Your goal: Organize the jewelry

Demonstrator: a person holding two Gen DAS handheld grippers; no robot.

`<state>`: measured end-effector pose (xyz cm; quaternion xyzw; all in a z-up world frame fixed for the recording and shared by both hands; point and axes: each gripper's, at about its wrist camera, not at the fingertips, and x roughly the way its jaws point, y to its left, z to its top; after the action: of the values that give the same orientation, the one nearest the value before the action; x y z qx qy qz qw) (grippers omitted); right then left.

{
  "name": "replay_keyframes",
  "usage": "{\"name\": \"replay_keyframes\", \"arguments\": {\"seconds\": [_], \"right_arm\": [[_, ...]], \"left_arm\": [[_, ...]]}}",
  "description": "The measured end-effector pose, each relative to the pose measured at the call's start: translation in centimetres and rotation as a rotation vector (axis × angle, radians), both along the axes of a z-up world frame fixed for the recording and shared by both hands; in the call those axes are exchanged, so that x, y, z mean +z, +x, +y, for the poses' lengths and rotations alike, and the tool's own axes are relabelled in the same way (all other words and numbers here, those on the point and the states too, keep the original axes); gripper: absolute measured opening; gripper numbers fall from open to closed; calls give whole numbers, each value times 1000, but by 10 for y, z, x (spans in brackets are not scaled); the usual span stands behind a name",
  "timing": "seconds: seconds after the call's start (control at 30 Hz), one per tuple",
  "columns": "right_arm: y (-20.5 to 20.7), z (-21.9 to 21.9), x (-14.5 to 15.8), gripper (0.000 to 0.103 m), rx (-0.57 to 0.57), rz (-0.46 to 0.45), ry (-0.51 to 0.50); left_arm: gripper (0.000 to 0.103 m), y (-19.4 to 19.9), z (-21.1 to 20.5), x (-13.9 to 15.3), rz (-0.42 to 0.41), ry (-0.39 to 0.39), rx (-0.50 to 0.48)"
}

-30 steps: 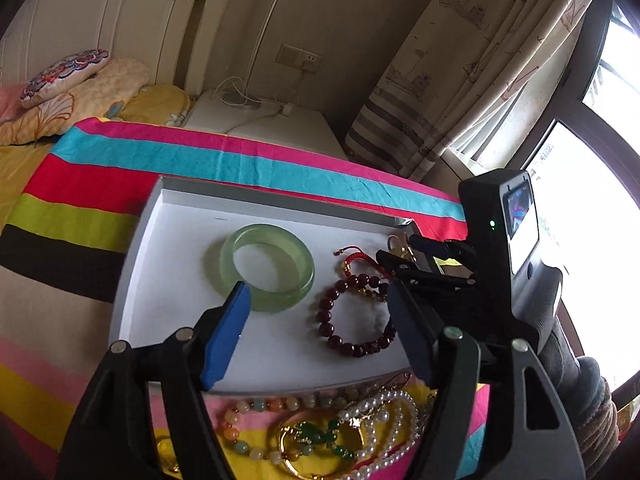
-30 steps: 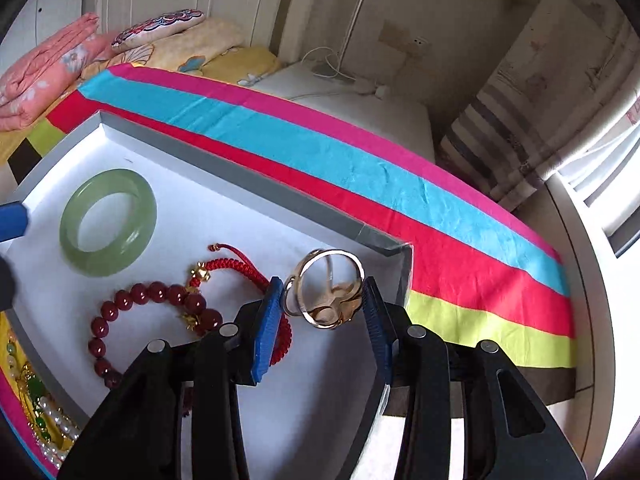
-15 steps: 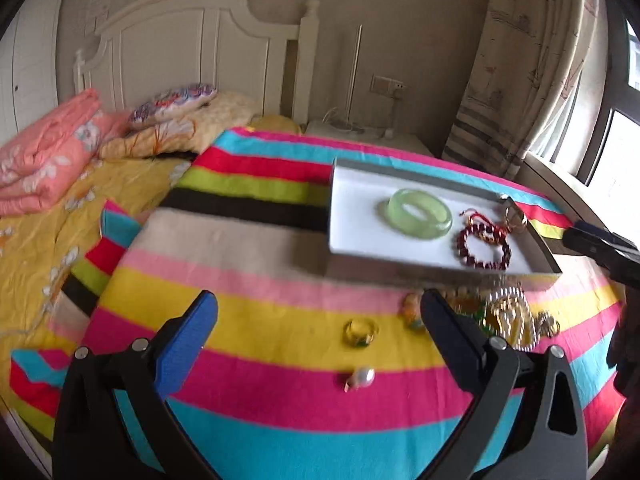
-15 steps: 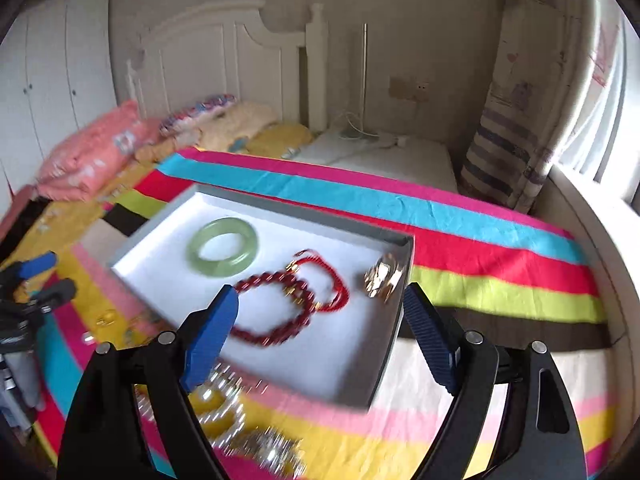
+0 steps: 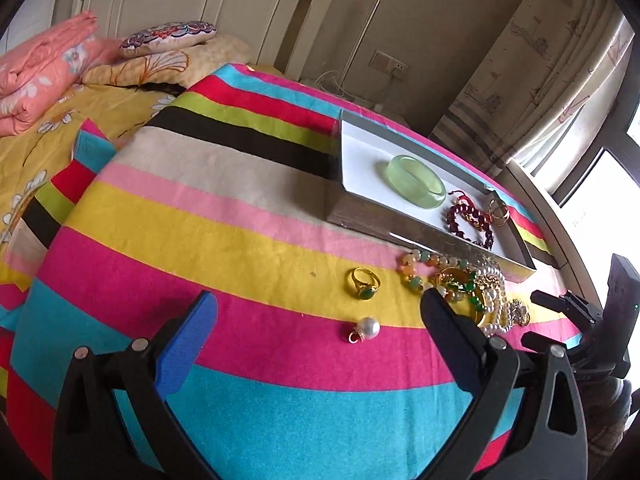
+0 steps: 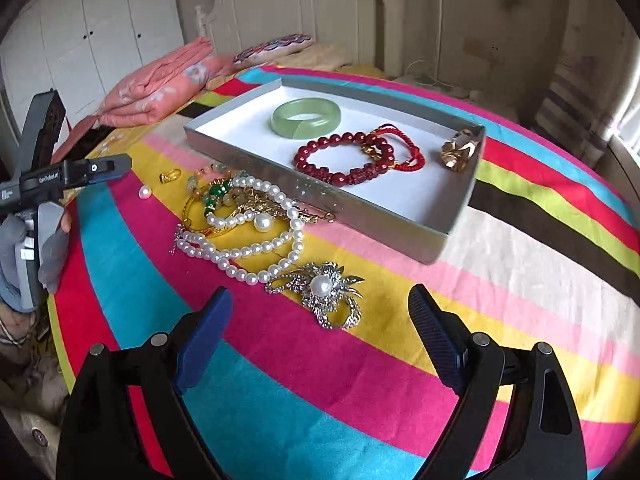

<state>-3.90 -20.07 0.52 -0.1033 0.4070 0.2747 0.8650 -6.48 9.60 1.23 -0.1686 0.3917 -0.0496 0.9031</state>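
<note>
Right wrist view, done: your box [image 6: 436,236] at upper centre holds bangle [image 6: 306,117], red bracelets [image 6: 352,158], gold ring [image 6: 460,153].
Left: pearl necklace [image 6: 256,236], brooch [image 6: 324,290], green ring [image 5: 365,283], pearl pendant [image 5: 366,328] outside.
Jaws: your left gripper [image 5: 320,316] and right gripper [image 6: 320,312] both apart, empty.

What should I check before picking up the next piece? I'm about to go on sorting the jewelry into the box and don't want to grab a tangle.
1. Left gripper empty, jaws wide: ok.
2. Right gripper empty, jaws wide: ok.
3. Free room on the floor of the box: ok; it holds only the green bangle, the red bead bracelet, a red cord bracelet and a gold ring.
4. A loose piece ahead of each gripper: ok; the pearl pendant and green-stone ring lie apart, and so does the brooch.
5. Pearl necklace free of the heap: not ok; it overlaps a gold bangle and beads.
</note>
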Motion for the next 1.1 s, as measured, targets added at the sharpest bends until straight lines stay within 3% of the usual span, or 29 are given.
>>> {"name": "replay_keyframes", "arguments": {"seconds": [0.13,0.27,0.47,0.73,0.87,0.93,0.97,1.1], "right_arm": [[6,11,-9,83,55,33,-52],[9,11,-10,82,84,44,-43],[-5,11,-6,42,112,26,-39],[-17,20,-4,46,134,29,-86],[-14,22,-5,48,124,26,-78],[-21,24,-5,45,140,18,-82],[-25,24,-5,34,143,8,-86],[-44,18,-4,34,104,-32,-98]], "left_arm": [[100,0,-1,0,-2,-5,-4],[100,1,-1,0,5,-10,-3],[100,3,-2,0,12,-13,-3],[100,3,-4,-1,16,-1,-10],[100,1,-16,5,3,61,-38],[100,-1,-30,9,-5,118,-74],[100,-2,-38,10,-11,136,-91],[100,-3,-64,11,-1,126,-165]]}}
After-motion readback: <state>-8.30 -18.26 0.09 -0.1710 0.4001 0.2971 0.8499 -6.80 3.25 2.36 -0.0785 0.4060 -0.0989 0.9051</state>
